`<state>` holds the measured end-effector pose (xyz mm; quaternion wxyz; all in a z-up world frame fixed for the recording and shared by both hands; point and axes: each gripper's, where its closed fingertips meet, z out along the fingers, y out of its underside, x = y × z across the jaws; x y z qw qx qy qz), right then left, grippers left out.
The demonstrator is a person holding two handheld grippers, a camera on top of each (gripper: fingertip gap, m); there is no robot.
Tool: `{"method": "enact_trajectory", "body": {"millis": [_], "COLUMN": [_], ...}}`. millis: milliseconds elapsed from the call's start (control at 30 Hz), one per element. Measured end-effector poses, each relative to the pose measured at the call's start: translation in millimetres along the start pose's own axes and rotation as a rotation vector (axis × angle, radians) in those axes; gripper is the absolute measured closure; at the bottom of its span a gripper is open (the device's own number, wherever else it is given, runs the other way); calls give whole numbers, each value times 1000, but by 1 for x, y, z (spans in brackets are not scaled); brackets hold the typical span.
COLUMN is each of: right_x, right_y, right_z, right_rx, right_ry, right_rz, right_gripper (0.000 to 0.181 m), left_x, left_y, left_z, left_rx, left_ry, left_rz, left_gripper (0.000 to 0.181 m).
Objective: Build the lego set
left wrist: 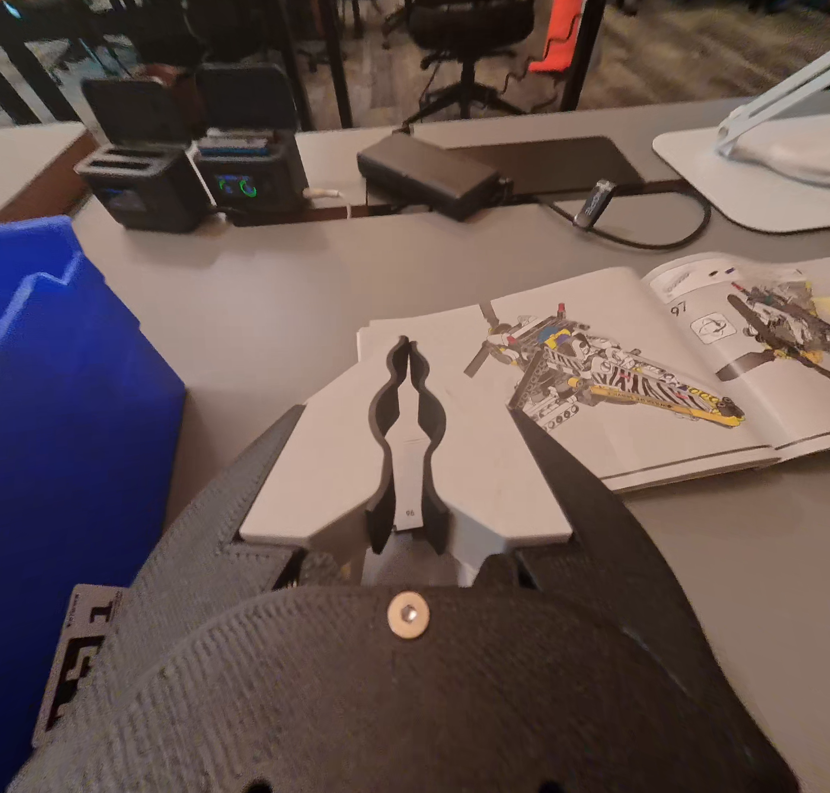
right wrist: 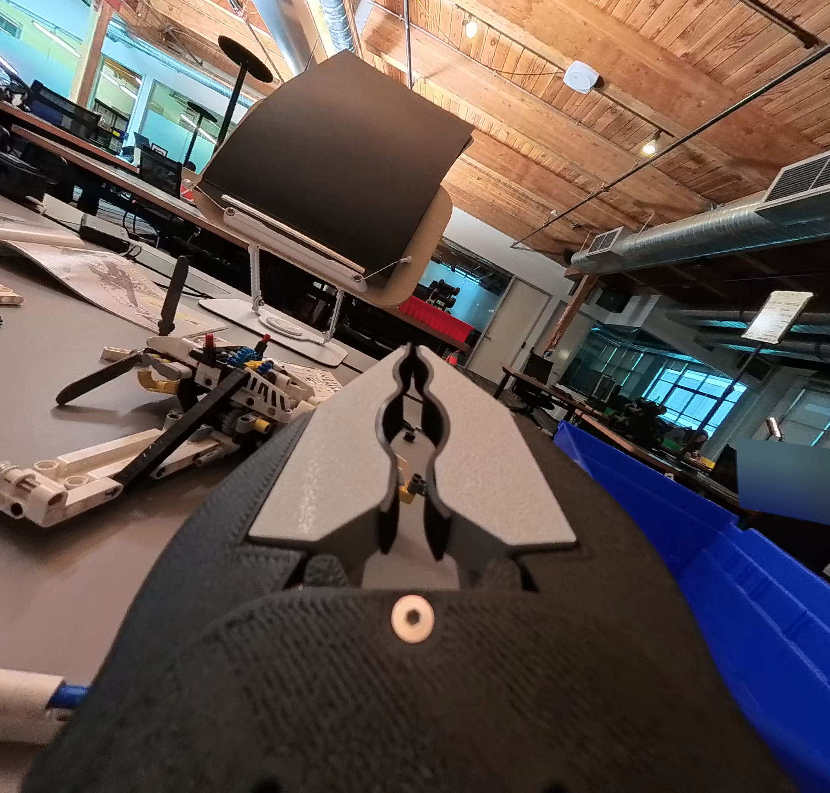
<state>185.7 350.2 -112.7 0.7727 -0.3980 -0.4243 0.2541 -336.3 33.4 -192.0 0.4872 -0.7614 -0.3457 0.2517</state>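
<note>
The partly built lego helicopter (right wrist: 233,389), white with zebra stripes and black rotor blades, lies on the grey table left of my right gripper (right wrist: 411,352). That gripper is shut and empty, tilted upward. Through the gap between its fingers I see a small yellow-grey piece (right wrist: 411,492) and a small black piece (right wrist: 408,435) on the table beyond. My left gripper (left wrist: 408,348) is shut and empty, hovering over the left page of the open instruction booklet (left wrist: 629,367). The booklet also shows in the right wrist view (right wrist: 90,277).
A blue bin (left wrist: 67,434) stands left of the left gripper; a blue bin (right wrist: 673,547) is right of the right gripper. Battery chargers (left wrist: 193,174), a power brick (left wrist: 426,178) with cable, a USB stick (left wrist: 595,203) and a white stand (right wrist: 278,322) holding a black board sit at the back.
</note>
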Motion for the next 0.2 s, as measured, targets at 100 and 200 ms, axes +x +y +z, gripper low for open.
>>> {"method": "enact_trajectory", "body": {"millis": [100, 200], "right_x": [0, 0], "right_y": [0, -1], "right_z": [0, 0], "right_rx": [2, 3], "right_ry": [0, 1], "right_rz": [2, 4], "right_gripper": [181, 181], "left_x": [2, 4], "left_y": [5, 7], "left_z": [2, 4], "left_rx": [-34, -54], "left_ry": [14, 22], "left_rz": [0, 8], "left_gripper": [181, 181]}}
